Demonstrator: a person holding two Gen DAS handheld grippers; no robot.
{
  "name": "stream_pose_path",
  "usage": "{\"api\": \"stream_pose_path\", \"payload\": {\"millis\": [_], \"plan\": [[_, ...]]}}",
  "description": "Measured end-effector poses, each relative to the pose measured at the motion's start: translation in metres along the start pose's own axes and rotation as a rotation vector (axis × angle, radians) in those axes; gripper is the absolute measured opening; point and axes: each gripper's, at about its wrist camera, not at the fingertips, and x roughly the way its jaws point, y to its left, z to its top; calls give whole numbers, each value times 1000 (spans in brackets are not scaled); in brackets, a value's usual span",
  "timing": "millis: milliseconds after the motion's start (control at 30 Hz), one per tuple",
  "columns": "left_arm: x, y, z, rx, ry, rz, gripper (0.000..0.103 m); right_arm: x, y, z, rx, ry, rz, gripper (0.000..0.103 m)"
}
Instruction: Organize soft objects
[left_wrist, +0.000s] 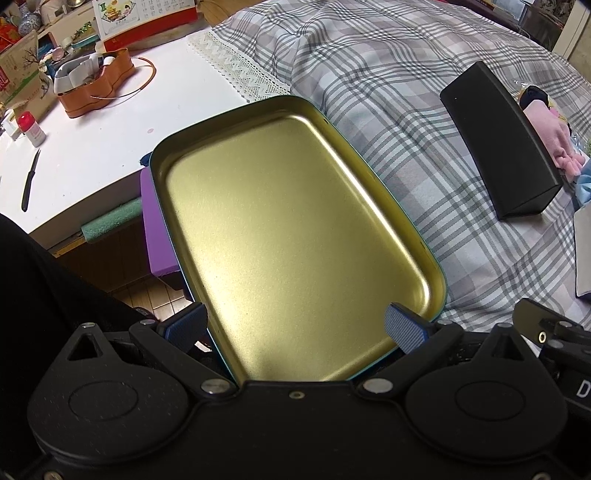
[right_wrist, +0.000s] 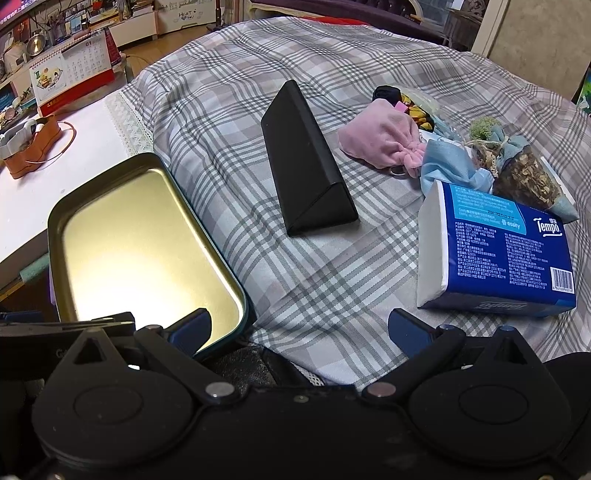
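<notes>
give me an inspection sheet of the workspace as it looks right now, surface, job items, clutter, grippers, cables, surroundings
Surface: plaid cloth over a raised surface, white table beside it.
Job's things: empty gold tin tray; pink pouch, blue cloth, dried-flower sachet, tissue pack on the cloth.
Clutter: black triangular case; black pen, small bottle, orange organizer on the table.
Grippers: left gripper open, straddling the tray's near edge; right gripper open, empty.
Cables: nothing seen.
Surroundings: desk calendar, shelves behind.
</notes>
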Motion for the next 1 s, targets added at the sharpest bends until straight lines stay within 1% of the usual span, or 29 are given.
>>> {"api": "stream_pose_path", "payload": {"millis": [1000], "plan": [[2,0,-2,0,4,8,99,1,1,-1,0,9,8,102]]}}
